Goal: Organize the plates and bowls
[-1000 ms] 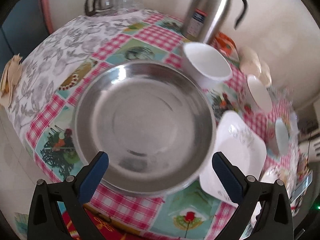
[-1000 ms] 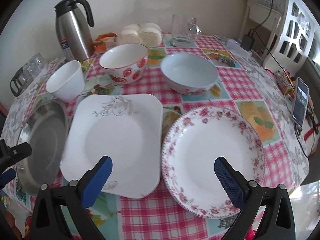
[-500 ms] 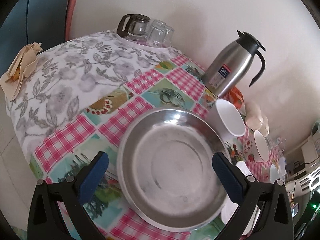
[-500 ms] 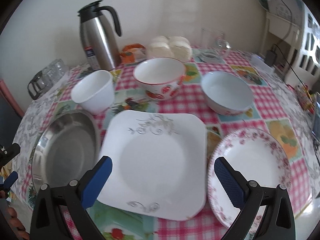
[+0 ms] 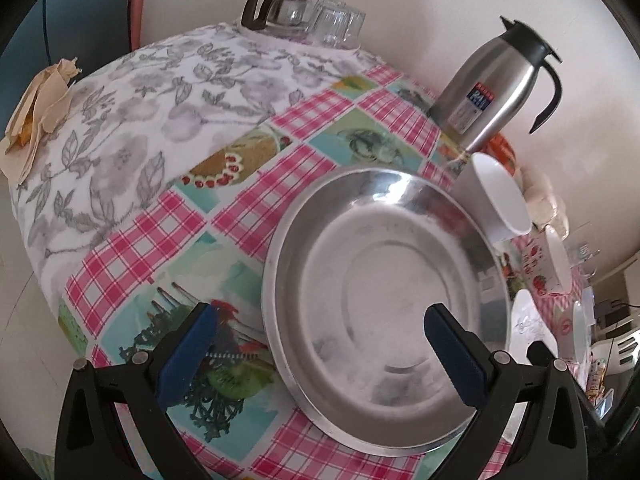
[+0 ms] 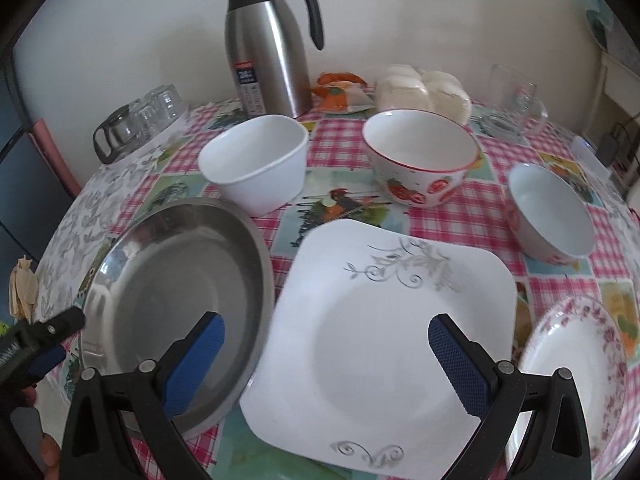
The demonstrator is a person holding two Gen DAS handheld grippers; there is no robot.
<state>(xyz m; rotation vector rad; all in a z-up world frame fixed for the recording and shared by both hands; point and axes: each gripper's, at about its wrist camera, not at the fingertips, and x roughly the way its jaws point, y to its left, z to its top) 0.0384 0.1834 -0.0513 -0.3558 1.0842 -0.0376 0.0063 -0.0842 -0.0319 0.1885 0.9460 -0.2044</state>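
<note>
A round steel plate [image 5: 384, 288] lies on the checked tablecloth; it also shows in the right wrist view [image 6: 176, 292]. My left gripper [image 5: 320, 348] is open, its fingers astride the plate's near left rim. My right gripper [image 6: 326, 360] is open and empty above the near edge of a square white plate [image 6: 384, 332]. A flowered round plate [image 6: 576, 364] lies to the right. Behind stand a white bowl [image 6: 256, 160], a strawberry bowl [image 6: 420, 156] and a pale bowl [image 6: 548, 212]. The left gripper's tip shows at the right view's left edge [image 6: 44, 340].
A steel thermos jug [image 6: 268, 44] stands at the back by the wall, with a glass pot and tumblers [image 6: 136, 120] to its left and wrapped buns [image 6: 420, 88] and a glass mug [image 6: 512, 100] to its right. Crumpled paper [image 5: 36, 108] lies at the table's left edge.
My left gripper has swung left, so the steel plate now sits right of centre. My right gripper has shifted left from the flowered plate to over the square plate.
</note>
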